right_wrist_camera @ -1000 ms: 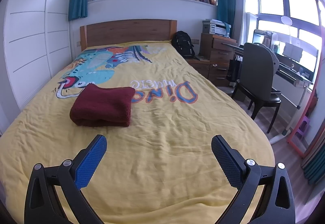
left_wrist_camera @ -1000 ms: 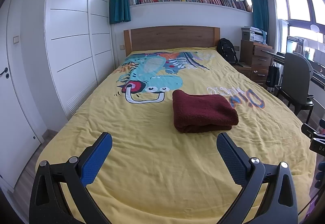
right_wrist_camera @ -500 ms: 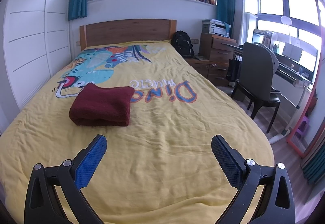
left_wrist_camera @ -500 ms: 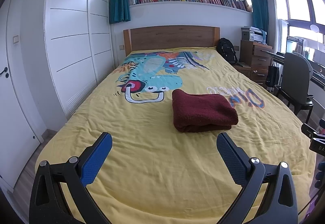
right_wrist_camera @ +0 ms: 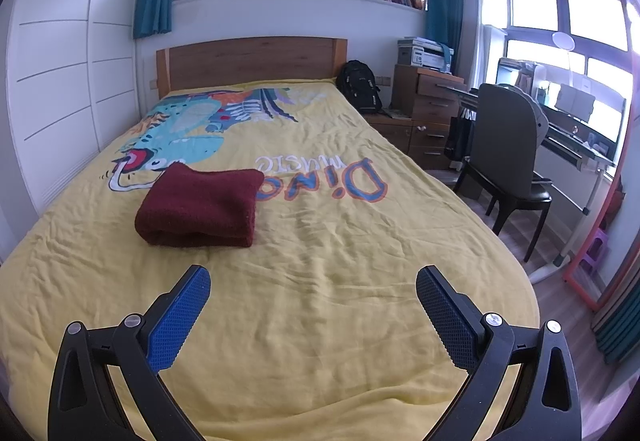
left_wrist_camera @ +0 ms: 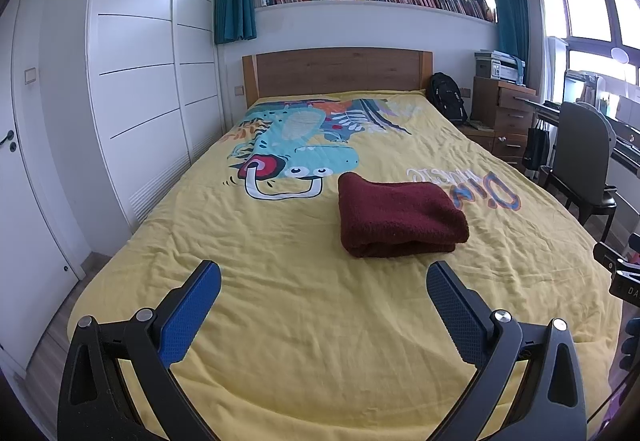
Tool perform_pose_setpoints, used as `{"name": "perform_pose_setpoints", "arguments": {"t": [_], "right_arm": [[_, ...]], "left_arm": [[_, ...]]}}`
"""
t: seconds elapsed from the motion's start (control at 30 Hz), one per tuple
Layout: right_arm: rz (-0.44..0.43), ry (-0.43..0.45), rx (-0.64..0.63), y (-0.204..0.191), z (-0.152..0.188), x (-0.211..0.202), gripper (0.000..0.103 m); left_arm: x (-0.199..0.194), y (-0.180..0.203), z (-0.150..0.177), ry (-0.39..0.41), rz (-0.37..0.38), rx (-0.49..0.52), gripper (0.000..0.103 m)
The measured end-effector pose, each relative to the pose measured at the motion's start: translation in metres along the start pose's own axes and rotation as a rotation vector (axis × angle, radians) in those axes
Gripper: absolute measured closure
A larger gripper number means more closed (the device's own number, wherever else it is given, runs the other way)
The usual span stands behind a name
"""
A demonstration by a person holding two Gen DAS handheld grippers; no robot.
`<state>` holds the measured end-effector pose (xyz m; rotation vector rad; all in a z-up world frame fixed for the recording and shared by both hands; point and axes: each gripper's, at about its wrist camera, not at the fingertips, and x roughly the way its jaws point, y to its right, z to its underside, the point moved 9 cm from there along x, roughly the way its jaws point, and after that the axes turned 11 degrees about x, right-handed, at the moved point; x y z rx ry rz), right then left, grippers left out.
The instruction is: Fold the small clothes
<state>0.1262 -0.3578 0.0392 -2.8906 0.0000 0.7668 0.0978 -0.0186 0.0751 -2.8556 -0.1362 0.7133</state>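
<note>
Maroon and thickly napped, the folded cloth [left_wrist_camera: 400, 219] seen from the left wrist view lies as a neat squared bundle on the yellow bedspread [left_wrist_camera: 280, 301], ahead of the left gripper [left_wrist_camera: 323, 295] and nearer its right finger than its left, well apart from both. That gripper's jaws stand wide apart with nothing between them, only bare bedspread. Judged from the tidy layers, the folding of this piece looks finished, and the person seems to be between garments; the next move would call for another small garment to be brought onto the bedspread, since no unfolded one shows here. No basket, box or drawer holding clothes is in reach of the jaws. From the right wrist view, the same folded cloth [right_wrist_camera: 200, 207] sits ahead and beyond the left finger of the right gripper [right_wrist_camera: 313, 291], clear of it, with the bedspread [right_wrist_camera: 320, 249] wrinkled but bare between the blue pads. These jaws are likewise spread and empty. A wooden drawer chest [right_wrist_camera: 430, 113] stands far off past the right finger, its drawers closed, so their contents cannot be told.
</note>
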Motion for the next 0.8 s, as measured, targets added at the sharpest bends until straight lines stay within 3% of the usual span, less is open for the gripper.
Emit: {"name": "perform_pose_setpoints", "arguments": {"t": [0.8], "right_arm": [[0.006, -0.005, -0.002, 0.0064, 0.0052, -0.0009, 0.000]], "left_arm": [[0.0033, 0.0006, 0.0063, -0.007, 0.001, 0.003, 0.001]]}}
